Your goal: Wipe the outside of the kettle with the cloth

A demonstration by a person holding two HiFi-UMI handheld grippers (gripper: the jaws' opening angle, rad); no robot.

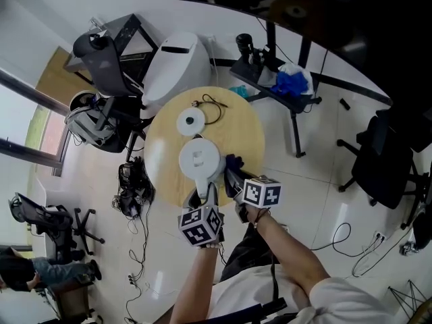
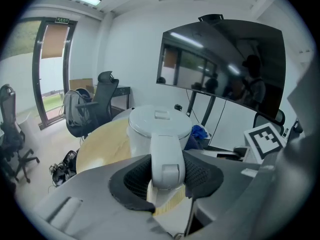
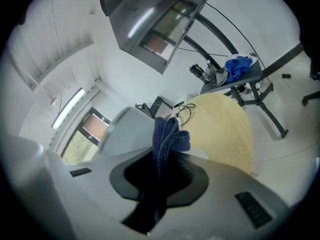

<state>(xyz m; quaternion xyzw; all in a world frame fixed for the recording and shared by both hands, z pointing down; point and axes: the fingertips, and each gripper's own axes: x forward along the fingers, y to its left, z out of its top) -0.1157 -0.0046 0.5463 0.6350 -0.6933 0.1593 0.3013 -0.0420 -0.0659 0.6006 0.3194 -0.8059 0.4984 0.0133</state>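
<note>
The left tongs (image 1: 204,196) point forward and downward, with both jaws clamped against the sides of the kettle handle (image 2: 165,156). The right tongs (image 1: 233,178) sit just beside them, jaws closed on the cloth (image 3: 167,139). The left forearm (image 1: 196,282) and the right forearm (image 1: 290,248) extend forward and converge at the wrists.

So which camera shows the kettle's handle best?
Left gripper view: the handle fills the centre, clamped between the fingers. Head view shows it small from above; right gripper view shows none of it.
</note>
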